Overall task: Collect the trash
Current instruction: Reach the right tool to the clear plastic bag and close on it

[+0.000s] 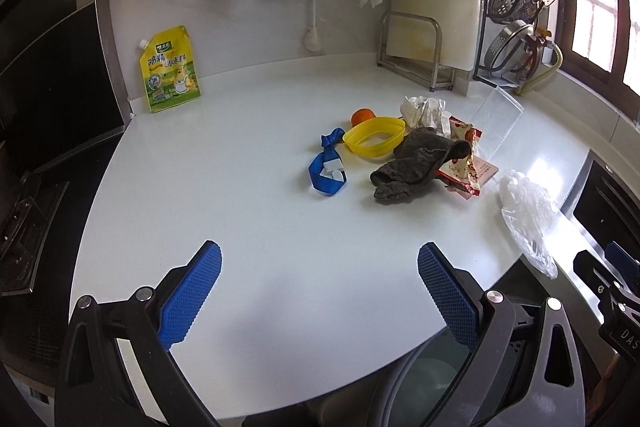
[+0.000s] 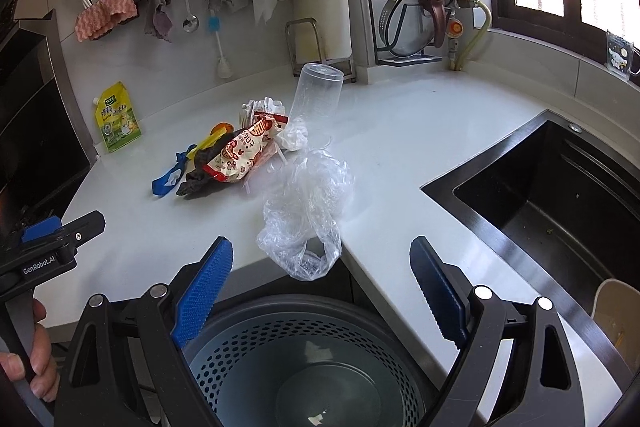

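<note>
A heap of litter lies mid-counter: a red snack wrapper (image 1: 466, 159) (image 2: 244, 155), crumpled paper (image 1: 424, 111), a dark grey rag (image 1: 416, 165), a yellow plastic ring (image 1: 374, 137), a blue strap (image 1: 326, 167) and an orange fruit (image 1: 362, 116). A clear plastic bag (image 2: 304, 211) (image 1: 528, 215) hangs over the counter's front edge. Below it stands a grey perforated bin (image 2: 304, 367). My left gripper (image 1: 320, 291) is open, empty, over bare counter short of the heap. My right gripper (image 2: 320, 287) is open, empty, above the bin, just short of the bag.
A clear plastic cup (image 2: 316, 95) stands behind the heap. A yellow seasoning pouch (image 1: 170, 69) leans on the back wall. A black sink (image 2: 560, 195) is on the right, a stove (image 1: 44, 107) on the left. A hand (image 2: 36, 355) holds the left gripper's handle.
</note>
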Demonstrator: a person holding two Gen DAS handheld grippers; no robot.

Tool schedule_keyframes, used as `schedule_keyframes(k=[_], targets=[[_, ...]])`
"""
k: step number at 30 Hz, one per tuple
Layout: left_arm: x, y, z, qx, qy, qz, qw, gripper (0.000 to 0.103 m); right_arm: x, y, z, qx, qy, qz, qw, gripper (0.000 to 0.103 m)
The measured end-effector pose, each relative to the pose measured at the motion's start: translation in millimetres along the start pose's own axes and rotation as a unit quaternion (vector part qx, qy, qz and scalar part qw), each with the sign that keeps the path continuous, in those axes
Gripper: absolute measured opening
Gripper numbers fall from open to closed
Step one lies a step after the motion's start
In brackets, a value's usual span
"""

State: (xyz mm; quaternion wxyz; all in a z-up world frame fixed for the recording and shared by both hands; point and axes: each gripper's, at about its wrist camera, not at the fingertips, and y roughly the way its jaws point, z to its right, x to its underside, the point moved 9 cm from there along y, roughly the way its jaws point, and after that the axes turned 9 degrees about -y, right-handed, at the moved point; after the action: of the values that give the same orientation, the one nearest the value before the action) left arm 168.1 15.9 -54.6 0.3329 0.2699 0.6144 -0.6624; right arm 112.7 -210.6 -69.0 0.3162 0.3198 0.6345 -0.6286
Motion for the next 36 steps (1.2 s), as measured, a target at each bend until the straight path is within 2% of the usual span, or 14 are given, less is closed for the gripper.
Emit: schedule_keyframes(k=[10, 17, 21, 28, 36], targets=[[-30, 46, -6, -0.015, 0.012, -0.001, 0.9998, 0.097, -21, 44, 3, 0.003, -0.002, -0.012, 1.0, 0.086], [-47, 70, -6, 0.006, 0.0, -0.013, 0.9999, 0.097, -31, 68, 13, 0.014, 0.007, -0.029, 0.999, 0.086], [-52, 85, -10, 0.011, -0.014, -0.025, 0.9995, 0.097, -35, 76, 10, 0.016, 0.001, -0.033, 0.999, 0.086], [-53, 103, -13, 0.018, -0.011, -0.041, 0.9989, 0.097, -30, 97, 8, 0.032, -0.004, -0.067, 0.997, 0.086], [-57, 120, -18, 0.016, 0.0, -0.06, 0.9981, 0.097, -29, 104, 12, 0.043, -0.003, -0.063, 0.997, 0.086]])
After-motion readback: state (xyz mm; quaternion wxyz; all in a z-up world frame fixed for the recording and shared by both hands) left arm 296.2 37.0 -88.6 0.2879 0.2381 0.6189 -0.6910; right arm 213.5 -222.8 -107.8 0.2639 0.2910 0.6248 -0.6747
